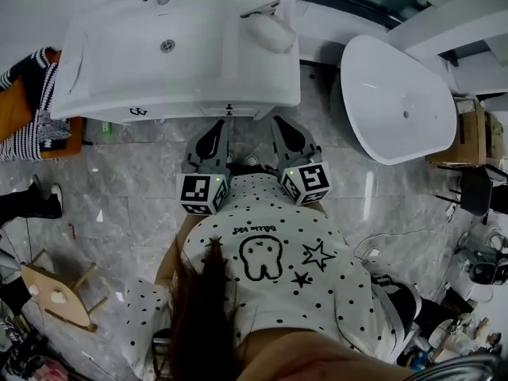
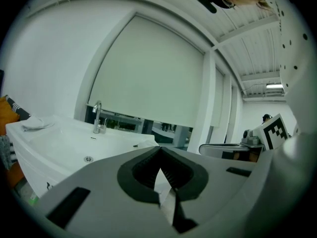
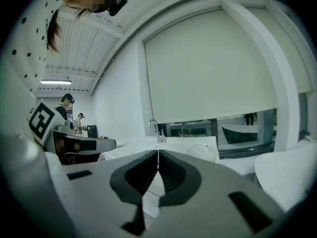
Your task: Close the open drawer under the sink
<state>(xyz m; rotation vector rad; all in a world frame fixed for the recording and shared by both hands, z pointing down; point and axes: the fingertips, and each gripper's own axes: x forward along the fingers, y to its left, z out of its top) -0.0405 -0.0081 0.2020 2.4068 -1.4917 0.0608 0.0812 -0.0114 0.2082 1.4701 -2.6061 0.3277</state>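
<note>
Cool, even light makes all three views bright: in the head view the white sink [image 1: 159,62] and tub [image 1: 397,94] are nearly washed out, pale glare streaks the glossy floor [image 1: 135,189], and shadows are soft. Both gripper views are fisheye, with lines bent hard toward the rim and black corners. A ceiling lamp [image 3: 55,82] glows there, and the left hand-held gripper [image 2: 159,150] and right hand-held gripper [image 3: 158,155] loom grey and blurred against the pale blind [image 2: 148,78].

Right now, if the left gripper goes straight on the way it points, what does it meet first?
Probably the drawer front under the sink, just ahead of the left gripper; whether it clears the sink rim is unclear.
</note>
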